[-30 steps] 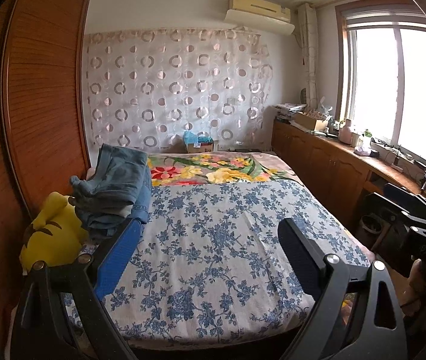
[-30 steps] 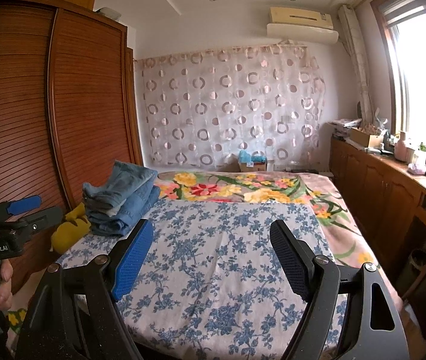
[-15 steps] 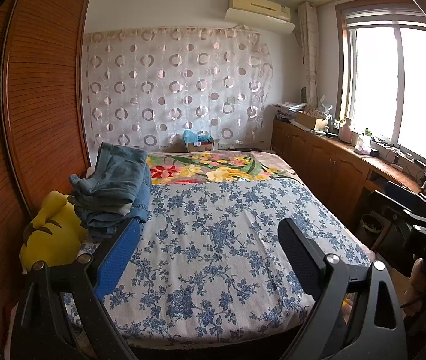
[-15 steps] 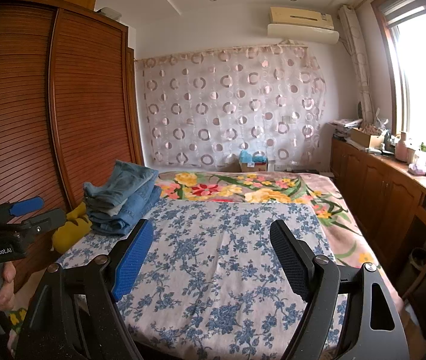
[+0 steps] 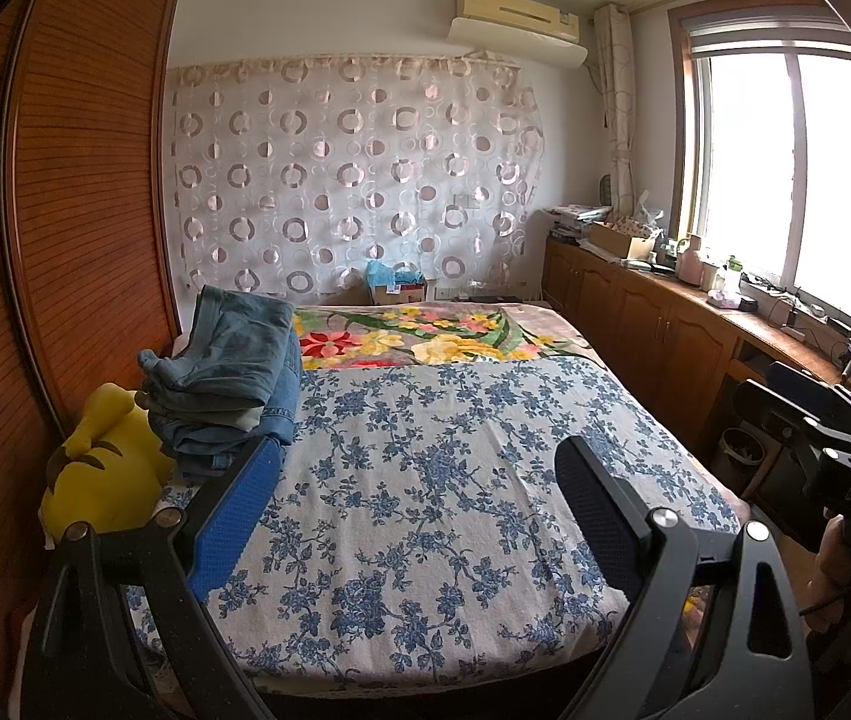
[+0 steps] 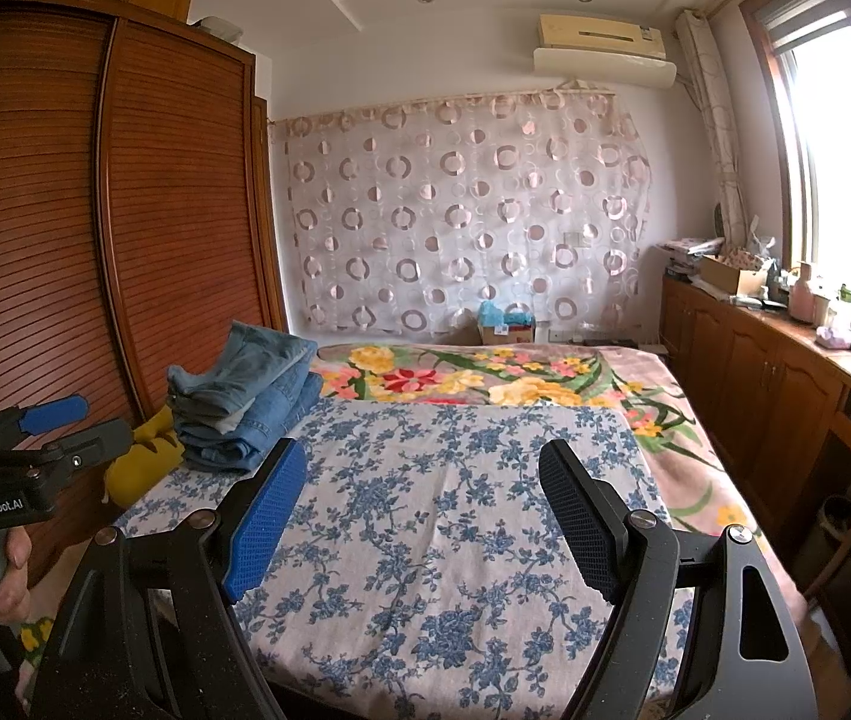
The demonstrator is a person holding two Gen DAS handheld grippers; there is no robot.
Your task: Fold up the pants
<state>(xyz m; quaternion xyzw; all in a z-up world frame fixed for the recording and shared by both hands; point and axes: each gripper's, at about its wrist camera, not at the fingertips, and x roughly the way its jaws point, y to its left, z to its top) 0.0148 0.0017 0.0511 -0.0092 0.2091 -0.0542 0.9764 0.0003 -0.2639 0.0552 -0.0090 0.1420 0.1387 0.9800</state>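
A stack of folded blue jeans (image 5: 227,372) (image 6: 251,396) lies on the left side of the bed (image 5: 455,396) (image 6: 485,570), near the wardrobe. My left gripper (image 5: 419,459) hovers open over the foot of the bed, with nothing between its pads; the jeans sit just beyond its left finger. My right gripper (image 6: 422,459) is open the same way, also with nothing in it, over the blue-flowered sheet. Each gripper shows in the other's view: the left gripper (image 6: 104,418) at the left edge, held by a hand (image 6: 5,564), and the right gripper (image 5: 760,378) at the right edge.
A yellow plush toy (image 5: 107,468) (image 6: 143,456) is wedged between the jeans and the slatted wooden wardrobe (image 5: 83,210). A bright floral blanket (image 5: 437,336) covers the far half of the bed. Low wooden cabinets (image 5: 653,324) run under the window at right, with a bin (image 5: 740,450) beside them.
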